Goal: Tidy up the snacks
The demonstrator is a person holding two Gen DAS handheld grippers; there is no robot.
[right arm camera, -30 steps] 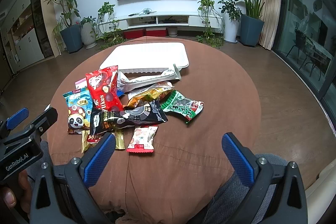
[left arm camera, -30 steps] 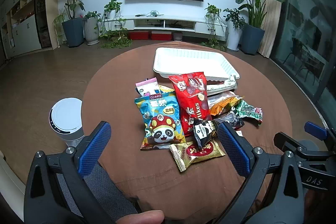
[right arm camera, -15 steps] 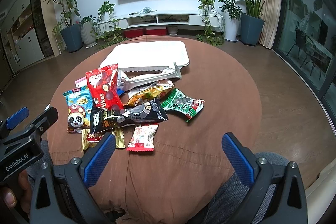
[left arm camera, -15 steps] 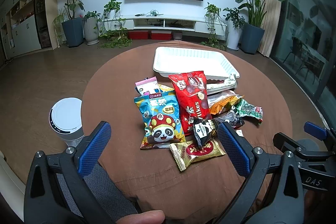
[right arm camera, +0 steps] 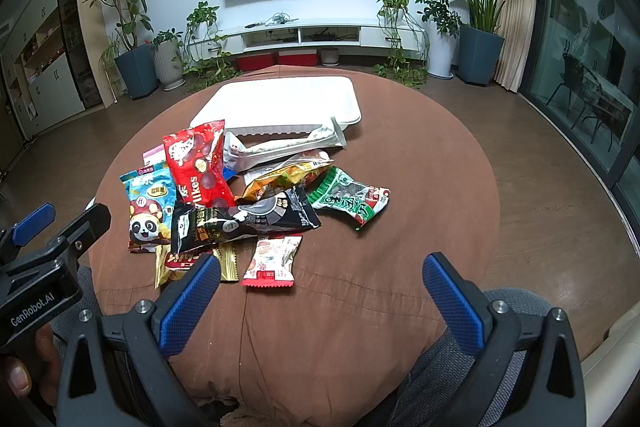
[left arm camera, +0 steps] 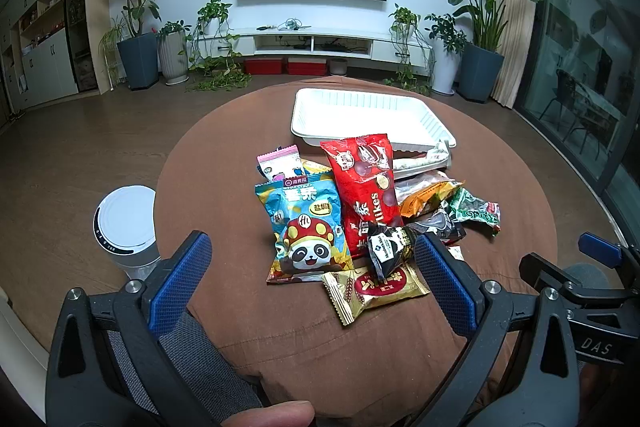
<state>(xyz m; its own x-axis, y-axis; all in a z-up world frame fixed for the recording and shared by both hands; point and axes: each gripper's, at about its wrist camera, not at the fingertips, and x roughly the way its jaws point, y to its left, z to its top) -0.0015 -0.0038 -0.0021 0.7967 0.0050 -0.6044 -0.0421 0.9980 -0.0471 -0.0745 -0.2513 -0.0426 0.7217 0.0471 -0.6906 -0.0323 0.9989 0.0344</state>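
- On the brown round table (right arm camera: 400, 155), the snack packets (left arm camera: 360, 207) lie heaped just before the white tray (left arm camera: 360, 111), exactly as a second ago; sorting hasn't begun.
- The tray holds nothing.
- My left gripper (left arm camera: 316, 267) and right gripper (right arm camera: 320, 287) hang near the pile, fingers wide apart, gripping nothing.

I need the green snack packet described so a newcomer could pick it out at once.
Start at the round brown-covered table and find the white tray at its far side. The snack pile lies just in front of it; the green packet sits at the pile's right edge. It is the only green wrapper, crinkled, with red at one end.
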